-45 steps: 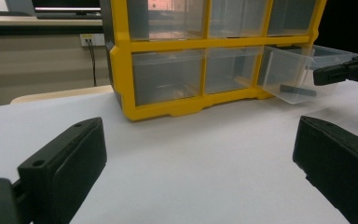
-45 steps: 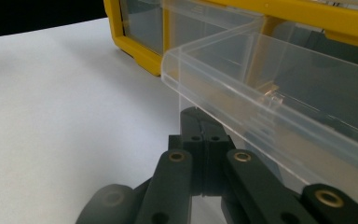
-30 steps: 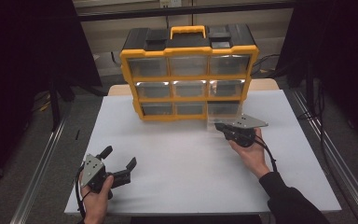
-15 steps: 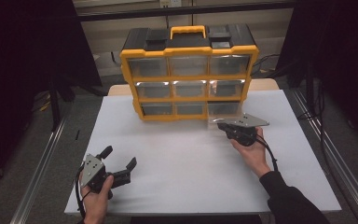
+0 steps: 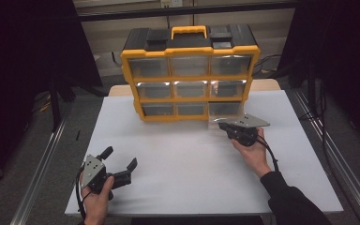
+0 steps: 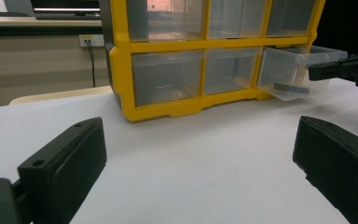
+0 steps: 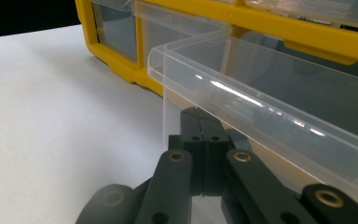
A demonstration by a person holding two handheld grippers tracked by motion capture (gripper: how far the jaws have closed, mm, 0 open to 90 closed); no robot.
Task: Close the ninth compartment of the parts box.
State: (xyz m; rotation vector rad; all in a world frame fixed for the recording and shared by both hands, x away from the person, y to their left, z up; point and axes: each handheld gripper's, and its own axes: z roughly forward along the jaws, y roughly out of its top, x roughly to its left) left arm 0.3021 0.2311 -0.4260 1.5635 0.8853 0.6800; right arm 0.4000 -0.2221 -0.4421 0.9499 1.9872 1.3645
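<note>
Two handheld grippers work at a white table with a yellow nine-drawer parts organizer standing at its far side. Left gripper sits near the table's near-left corner, held in the person's left hand, jaws spread wide, nothing between them; it is well apart from the organizer. In the left gripper view its two black jaws frame bare tabletop, and the organizer's lower drawers show beyond.

Organizer stands upright, black top with yellow carry handle, three rows of three clear drawers. The bottom-right clear drawer is pulled partly out toward the person; a small dark flat piece lies inside it, too small to identify.

Right gripper is held in the right hand, level, pointing at that drawer's front. In the right gripper view its jaws are pressed together at the drawer's front wall just under the clear rim, pinching the front lip. Black cable trails back along the forearm.
</note>
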